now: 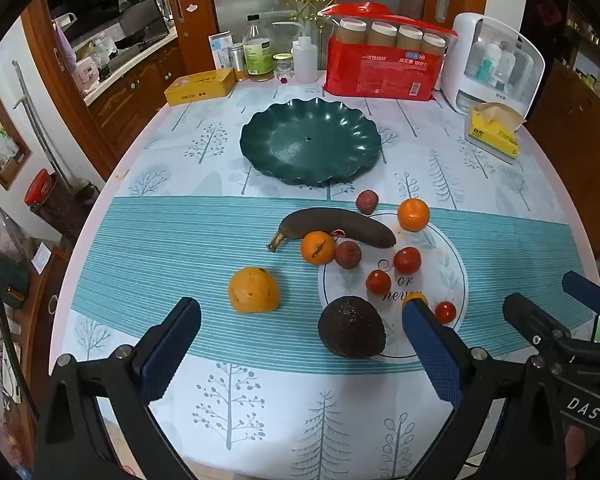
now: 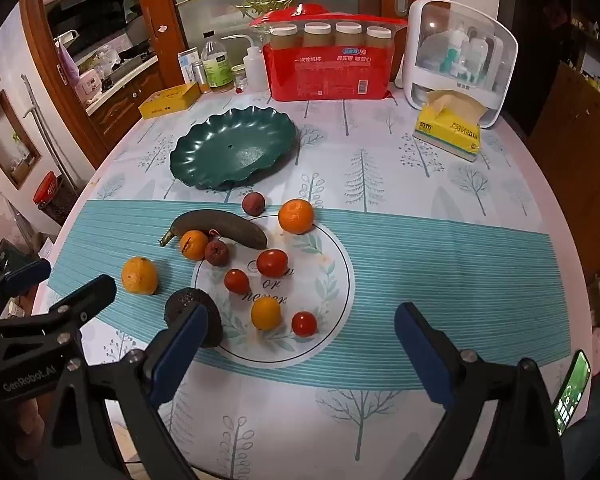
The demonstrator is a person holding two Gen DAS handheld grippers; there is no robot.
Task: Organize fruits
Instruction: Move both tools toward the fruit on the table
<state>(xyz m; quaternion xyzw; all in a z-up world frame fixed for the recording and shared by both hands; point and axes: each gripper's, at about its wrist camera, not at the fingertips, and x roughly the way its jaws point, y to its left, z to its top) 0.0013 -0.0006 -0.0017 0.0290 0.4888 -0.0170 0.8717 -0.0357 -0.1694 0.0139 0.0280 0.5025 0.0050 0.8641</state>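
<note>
Hovering wide-jawed and empty over the near worktop [image 1: 260, 400], left hand-held gripper [image 1: 300, 352] and right hand-held gripper [image 2: 300, 356], likely for picking scattered fruits like the banana [image 1: 336, 226] into the far, bare green plate [image 1: 260, 136].

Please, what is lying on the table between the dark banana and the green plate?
Nothing. Between the banana and the green plate there is only bare tablecloth, seen in both wrist views. The small dark red fruit sits off to the right of that stretch.
</note>
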